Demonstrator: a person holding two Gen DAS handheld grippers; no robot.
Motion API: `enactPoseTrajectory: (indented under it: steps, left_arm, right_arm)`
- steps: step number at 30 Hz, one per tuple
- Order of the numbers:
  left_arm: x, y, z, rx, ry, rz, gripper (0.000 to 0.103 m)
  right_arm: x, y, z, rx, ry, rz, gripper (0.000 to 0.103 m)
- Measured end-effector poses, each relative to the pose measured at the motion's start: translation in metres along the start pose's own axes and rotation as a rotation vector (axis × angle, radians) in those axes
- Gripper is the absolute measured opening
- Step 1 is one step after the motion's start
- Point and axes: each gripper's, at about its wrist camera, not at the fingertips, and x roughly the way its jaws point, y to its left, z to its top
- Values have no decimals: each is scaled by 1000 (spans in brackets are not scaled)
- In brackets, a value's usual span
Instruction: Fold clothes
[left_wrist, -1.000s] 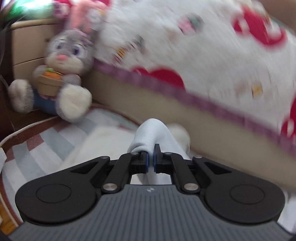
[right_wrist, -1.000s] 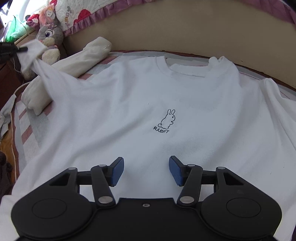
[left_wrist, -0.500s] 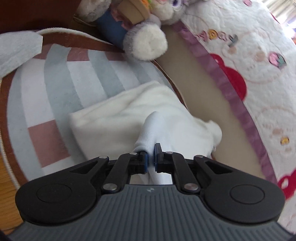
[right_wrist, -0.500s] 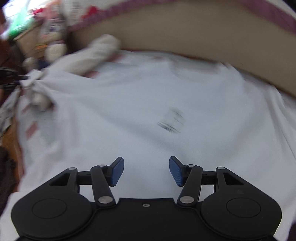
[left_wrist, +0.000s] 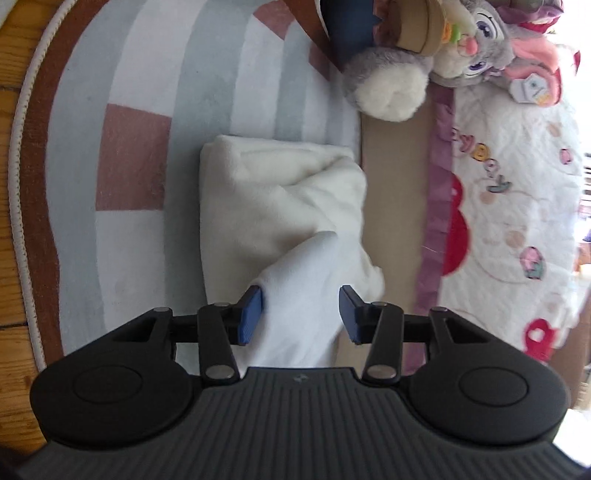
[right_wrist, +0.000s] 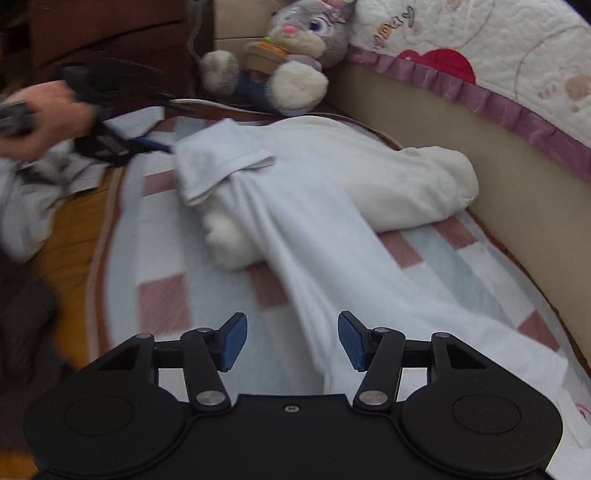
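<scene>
Half a second ago the left tool (left_wrist: 301, 309) was pinching the sleeve (left_wrist: 308, 295) of the white T-shirt (right_wrist: 332, 266); now its blue pads are spread wide and the sleeve lies loose between them, not held. The right tool (right_wrist: 291, 341) has turned away from the chest of the shirt and now looks toward the sleeve side.

From the right wrist view, the sleeve stretches out long across a cream folded blanket (right_wrist: 369, 177). The sleeve's cuff end (right_wrist: 218, 162) rests on top of that blanket, flat and a bit folded. The rest of the shirt runs down under the right tool, whose pads are spread apart with white cloth below them, holding nothing.

A hand (right_wrist: 40, 118) holds the left tool at the far left of that view, blurred, with its tips just beside the cuff.

The blanket and shirt lie on a striped rug (left_wrist: 129, 166) with pink, grey and white blocks and a brown edge. A grey plush bunny (right_wrist: 288, 55) sits at the far end of the rug, near the blanket but not touching the sleeve. Beside the rug is a tan bed side (right_wrist: 498, 147) with a white quilt (right_wrist: 498, 48) that has red hearts and a purple frill.
</scene>
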Motion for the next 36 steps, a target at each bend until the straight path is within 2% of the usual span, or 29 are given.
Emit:
enactPoseTrajectory:
  steps: [3,5,7,9,10,11,14,19,20,21,22,24,26,28,31,34,36]
  left_arm:
    - [-18,-14,-7,163,4,33,44]
    - [-30,-23,-12,271,7,55,44]
    - [-41,-35,-19,396,12,86,44]
    - [-33,-63,-59,713,28,231,44]
    - [-25,-72,-80,837,31,271,44]
    - [-16,-76,-95,909,46,266,45]
    - [13,-85,-127,1057,44,279,49]
    - [76,-82,-136,1116,26,386,52]
    - [85,-79,-135,1126,22,431,41]
    - [91,-77,-134,1151,28,495,10]
    - [86,-78,-130,1143,18,530,7]
    - [76,-81,-121,1136,-9,597,6]
    - [53,-88,-115,1226,-120,625,6]
    - [26,-92,-102,1266,-236,647,6]
    - [-1,-90,-77,1224,-331,609,6]
    - [-7,-100,-65,1216,-373,590,6]
    - [-11,-107,-58,1211,-401,578,6]
  right_arm:
    - [30,-2,-7,4,40,-55,62]
    - [35,-6,-17,61,3,-70,55]
    - [31,-13,-27,144,-58,-42,27]
    - [27,-15,-33,182,-106,-42,15]
    - [25,-14,-34,188,-128,-48,14]
    - [23,-13,-34,195,-141,-49,14]
    - [20,-8,-32,194,-152,-57,14]
    - [16,3,-30,118,-146,-61,14]
    - [16,4,-29,110,-141,-54,14]
    - [16,6,-29,100,-138,-55,14]
    - [17,7,-29,89,-133,-62,14]
    - [18,9,-28,74,-128,-73,14]
    - [20,8,-29,82,-125,-74,14]
    - [22,6,-30,108,-127,-81,14]
    - [28,11,-31,133,-113,-118,14]
    - [34,23,-24,96,-66,-205,15]
    - [35,31,-21,47,-59,-214,19]
